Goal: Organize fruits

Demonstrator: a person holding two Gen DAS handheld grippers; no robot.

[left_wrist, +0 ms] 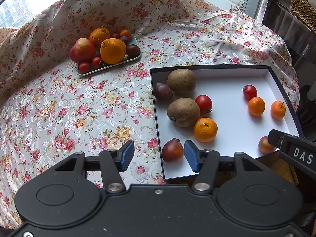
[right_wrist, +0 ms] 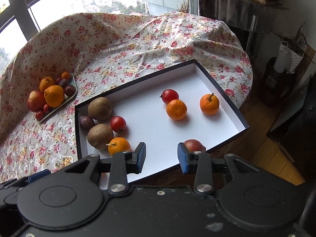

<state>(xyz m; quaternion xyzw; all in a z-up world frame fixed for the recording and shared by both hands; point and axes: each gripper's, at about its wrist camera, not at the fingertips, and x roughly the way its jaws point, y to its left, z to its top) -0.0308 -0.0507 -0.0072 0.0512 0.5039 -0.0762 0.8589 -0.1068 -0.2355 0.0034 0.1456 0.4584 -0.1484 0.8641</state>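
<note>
A white box with a dark rim [left_wrist: 227, 90] [right_wrist: 150, 122] holds two kiwis [left_wrist: 182, 111] [right_wrist: 99, 136], small tomatoes [left_wrist: 203, 103], several mandarins [left_wrist: 205, 129] [right_wrist: 176, 109] and a dark plum [left_wrist: 163, 91]. My left gripper [left_wrist: 159, 156] is open, straddling the box's near left wall; a red-brown fruit [left_wrist: 172, 150] lies in the box close to its right pad, untouched. My right gripper [right_wrist: 162, 158] hangs open over the box's front edge with nothing between its pads. A reddish fruit [right_wrist: 194, 145] rests just beyond its right finger.
A pale green plate [left_wrist: 118, 63] [right_wrist: 59, 107] at the back left carries an apple [left_wrist: 82, 50], two large oranges and small dark fruits. The floral cloth [left_wrist: 88, 108] rises in folds behind. The table edge and wooden floor [right_wrist: 262, 148] lie to the right.
</note>
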